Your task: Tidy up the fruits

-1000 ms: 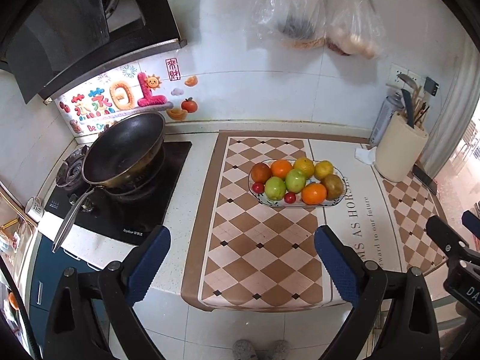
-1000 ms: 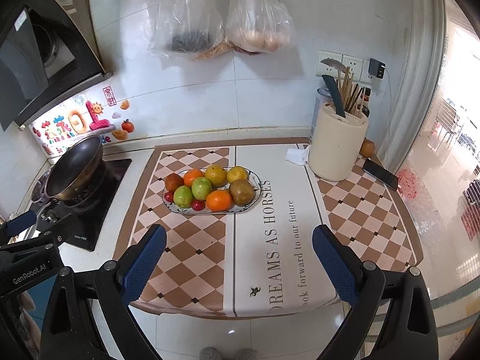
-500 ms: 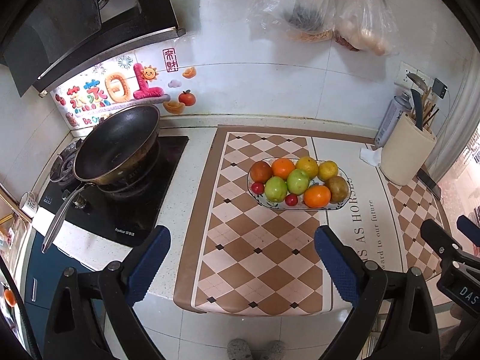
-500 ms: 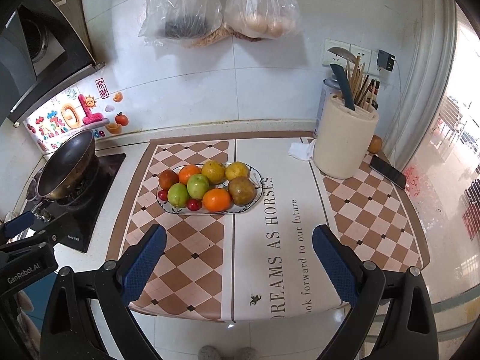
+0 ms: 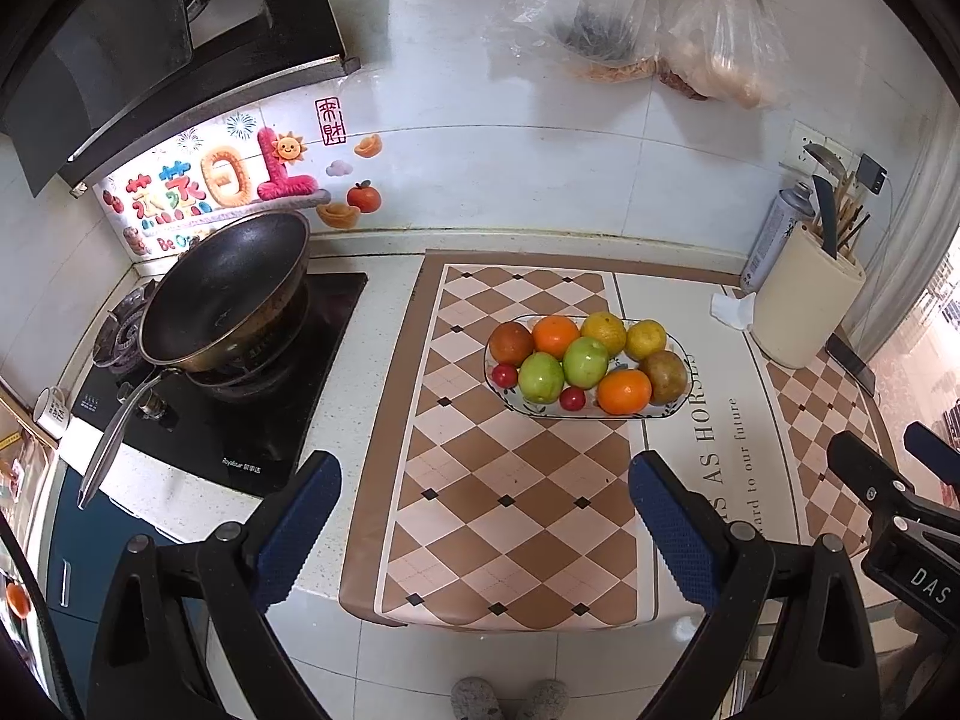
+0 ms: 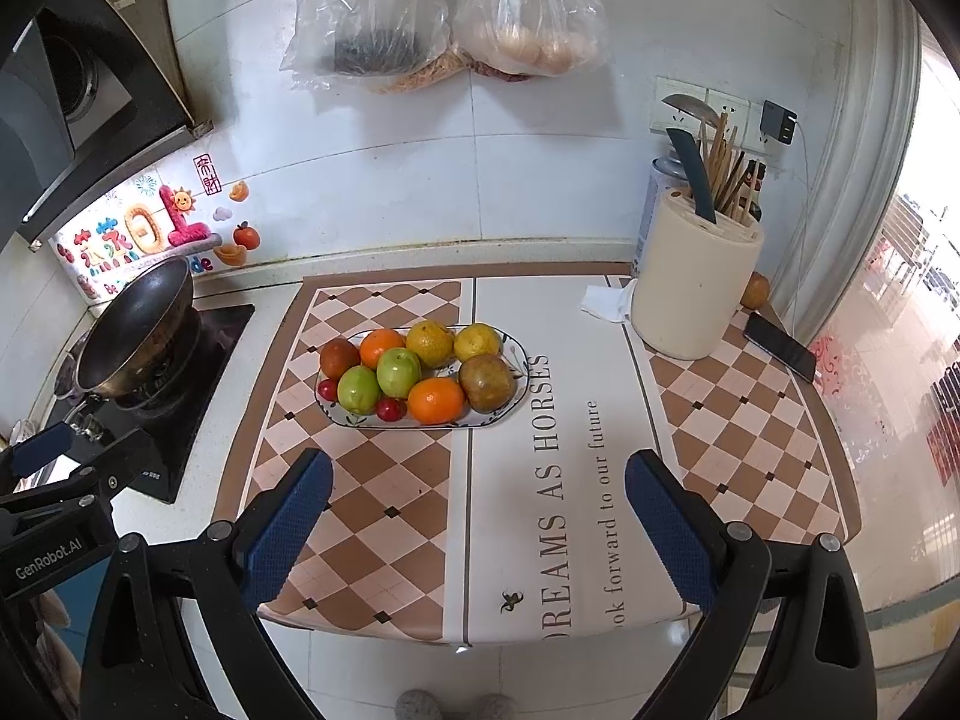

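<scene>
An oval patterned plate (image 5: 675,411) (image 6: 517,360) sits mid-counter on the checked mat, piled with several fruits: oranges (image 5: 624,391) (image 6: 436,400), green apples (image 5: 541,377) (image 6: 359,390), yellow citrus (image 5: 603,331), a brown fruit (image 6: 487,383) and small red fruits (image 5: 572,398). My left gripper (image 5: 483,501) is open and empty, held above the counter's front edge, short of the plate. My right gripper (image 6: 477,498) is open and empty, also in front of the plate. Each gripper shows at the edge of the other's view.
A black wok (image 5: 225,294) sits on the stove at left. A cream utensil holder (image 6: 696,282) with knives, a spray can (image 5: 774,240), a tissue (image 6: 606,303) and a phone (image 6: 780,347) stand at right. Plastic bags (image 6: 444,12) hang on the wall.
Both grippers have moved a little closer to the counter and lowered their view; the plate sits lower in both views. Jaws stay open. Nothing on the counter has moved.
</scene>
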### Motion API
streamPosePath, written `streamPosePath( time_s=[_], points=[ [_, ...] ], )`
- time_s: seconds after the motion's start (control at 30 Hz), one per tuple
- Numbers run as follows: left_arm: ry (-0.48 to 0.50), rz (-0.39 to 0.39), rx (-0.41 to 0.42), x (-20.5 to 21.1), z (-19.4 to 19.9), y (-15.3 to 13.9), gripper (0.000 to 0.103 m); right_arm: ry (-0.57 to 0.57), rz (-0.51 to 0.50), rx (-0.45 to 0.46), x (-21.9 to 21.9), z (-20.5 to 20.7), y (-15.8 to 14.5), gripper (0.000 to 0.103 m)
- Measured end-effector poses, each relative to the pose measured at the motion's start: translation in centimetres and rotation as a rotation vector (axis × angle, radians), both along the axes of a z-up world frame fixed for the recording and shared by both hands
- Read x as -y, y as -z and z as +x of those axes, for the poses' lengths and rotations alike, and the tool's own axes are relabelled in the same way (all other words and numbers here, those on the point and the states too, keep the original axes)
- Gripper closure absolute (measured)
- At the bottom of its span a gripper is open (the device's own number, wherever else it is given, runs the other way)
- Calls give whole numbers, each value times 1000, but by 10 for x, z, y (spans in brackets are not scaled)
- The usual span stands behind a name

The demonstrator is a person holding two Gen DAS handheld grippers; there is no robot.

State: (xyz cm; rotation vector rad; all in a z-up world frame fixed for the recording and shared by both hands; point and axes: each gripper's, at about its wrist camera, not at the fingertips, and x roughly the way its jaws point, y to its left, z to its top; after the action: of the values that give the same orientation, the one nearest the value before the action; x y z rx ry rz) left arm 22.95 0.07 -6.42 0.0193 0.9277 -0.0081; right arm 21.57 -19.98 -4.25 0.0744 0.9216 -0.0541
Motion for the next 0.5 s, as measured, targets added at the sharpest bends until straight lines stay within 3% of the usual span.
streamPosePath(
  time_s=[0.5],
  points=[
    [4, 6, 3, 0, -1, -2, 5, -17, 0, 5, -1, -1, -6, 3]
  ],
)
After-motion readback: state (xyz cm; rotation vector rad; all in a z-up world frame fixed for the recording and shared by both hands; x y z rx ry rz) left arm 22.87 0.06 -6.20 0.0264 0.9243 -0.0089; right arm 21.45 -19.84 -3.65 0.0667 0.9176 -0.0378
